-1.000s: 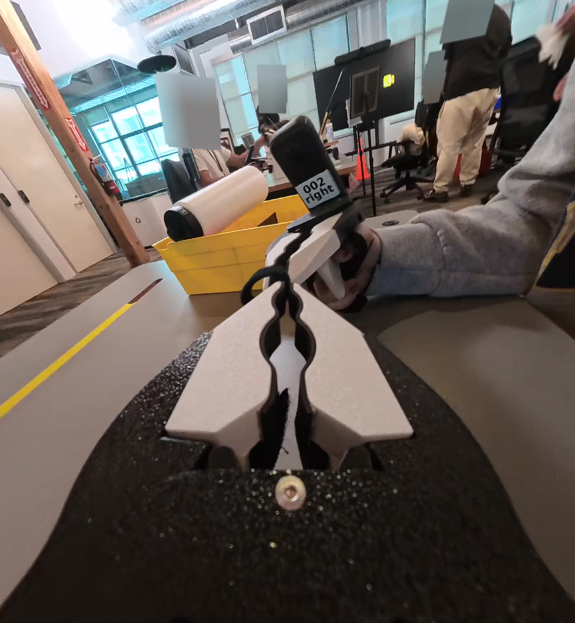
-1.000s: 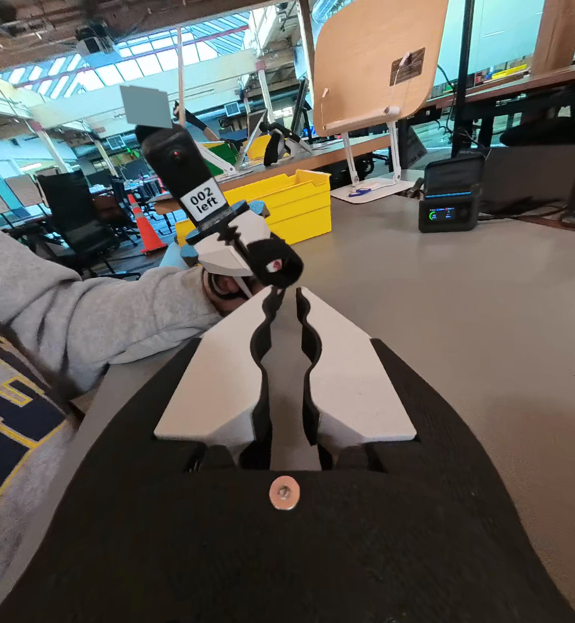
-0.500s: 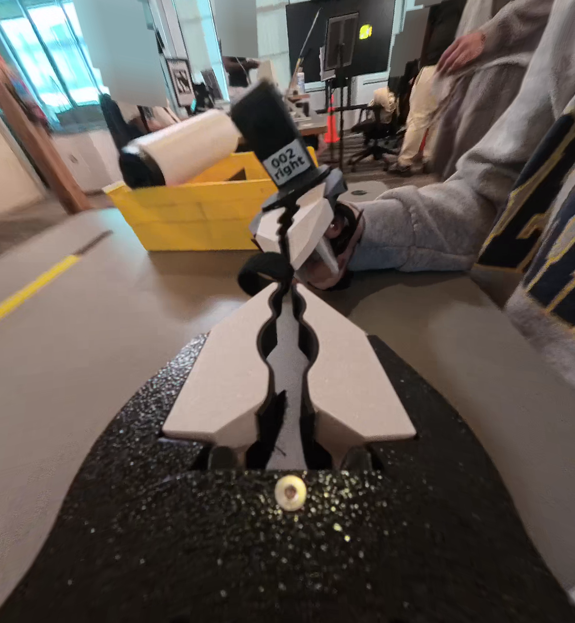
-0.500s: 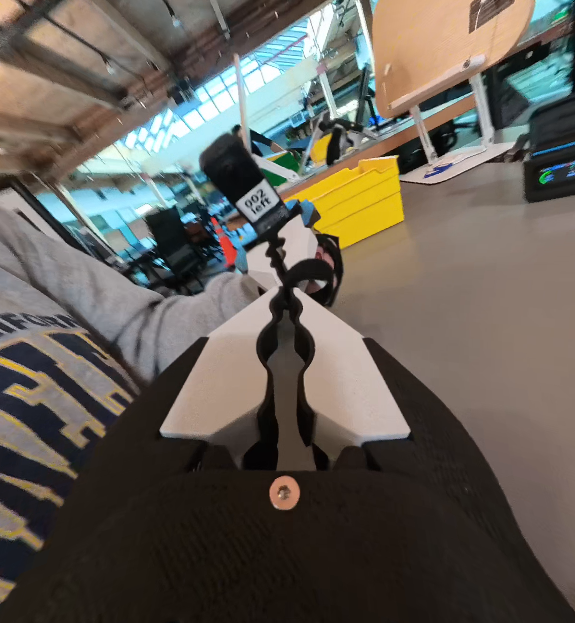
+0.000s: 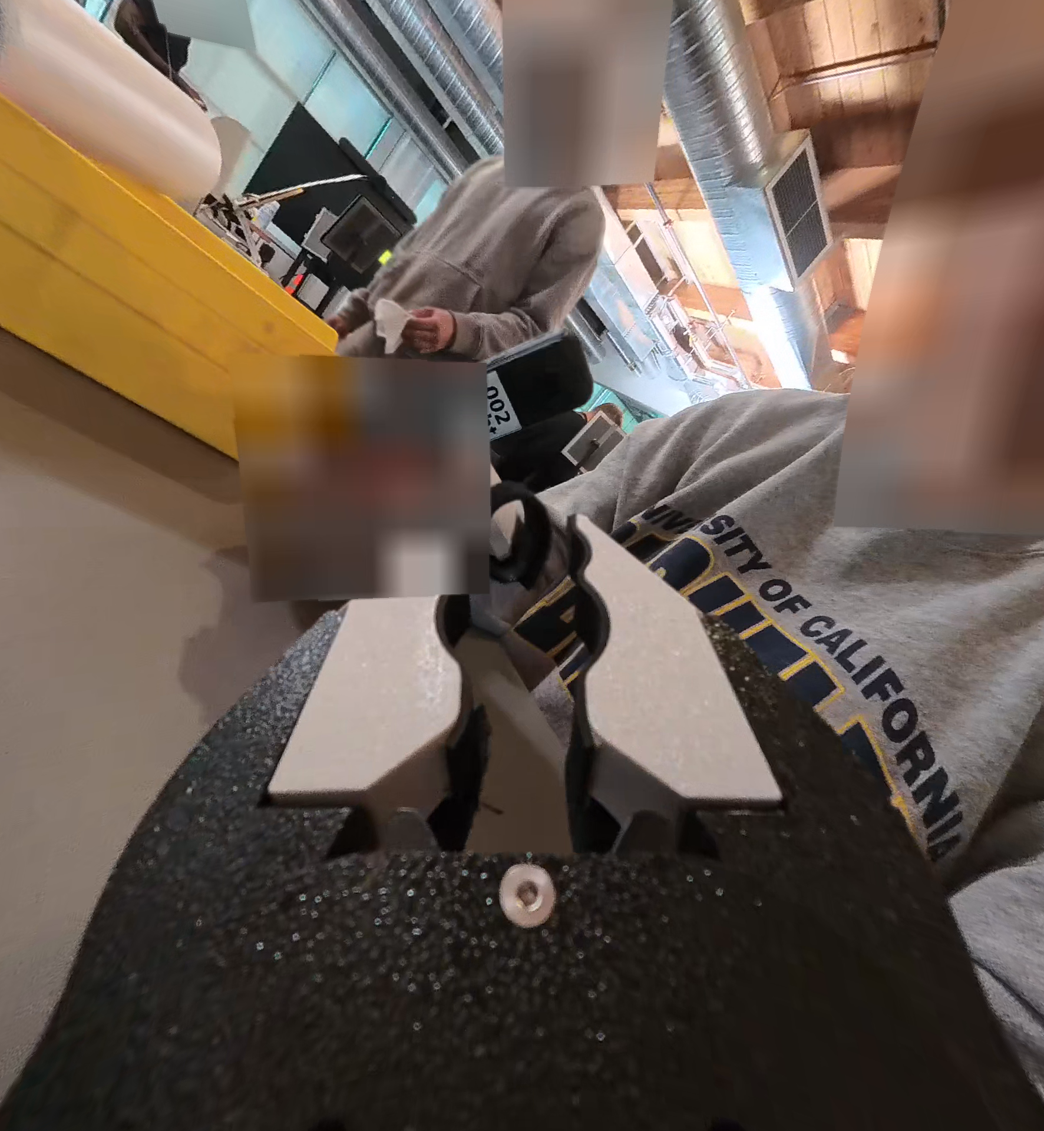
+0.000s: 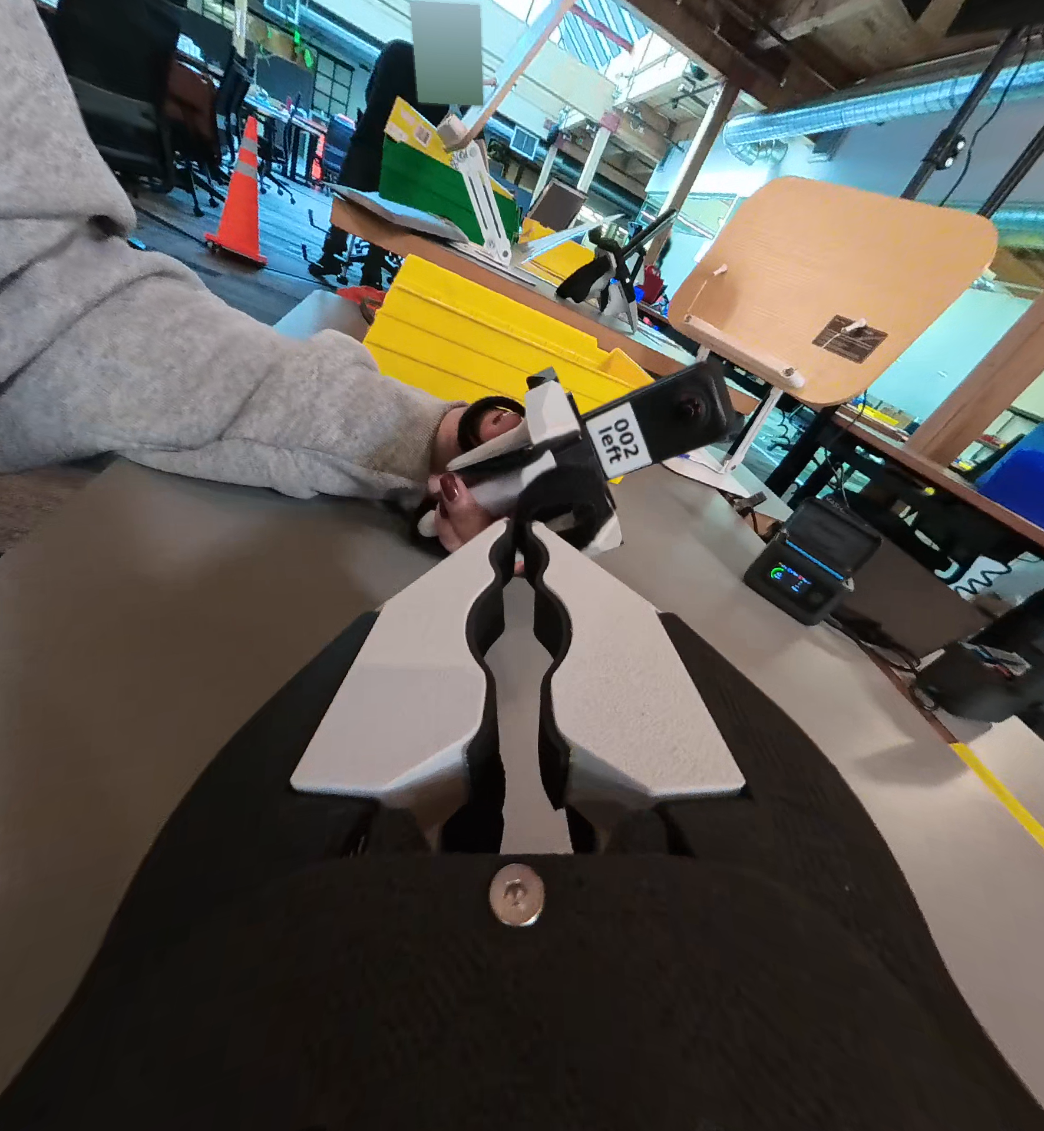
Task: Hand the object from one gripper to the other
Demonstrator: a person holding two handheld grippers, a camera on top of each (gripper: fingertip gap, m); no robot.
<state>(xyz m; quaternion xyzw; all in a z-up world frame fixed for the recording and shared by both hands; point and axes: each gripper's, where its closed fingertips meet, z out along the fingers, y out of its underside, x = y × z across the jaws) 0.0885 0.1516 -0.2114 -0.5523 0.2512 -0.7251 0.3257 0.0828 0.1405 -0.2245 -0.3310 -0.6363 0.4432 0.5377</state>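
The object is a black loop of strap. My right gripper is shut on it at the fingertips, just above the grey table. My left gripper is open, its fingers spread to either side of the loop, which stands at their tips. A mosaic patch hides its left fingertip. In the right wrist view the left gripper lies tilted on its side right behind my right fingertips, held by a hand in a grey sleeve.
Yellow bins stand behind the grippers, one with a white roll on it. A small black device with a screen and a wooden board on a stand sit to the right. A person in a grey hoodie stands beyond. The grippers are tip to tip, or close to it.
The right gripper closed on the loop that the left gripper held. The left gripper has since opened and rolled onto its side, and both grippers have swung round.
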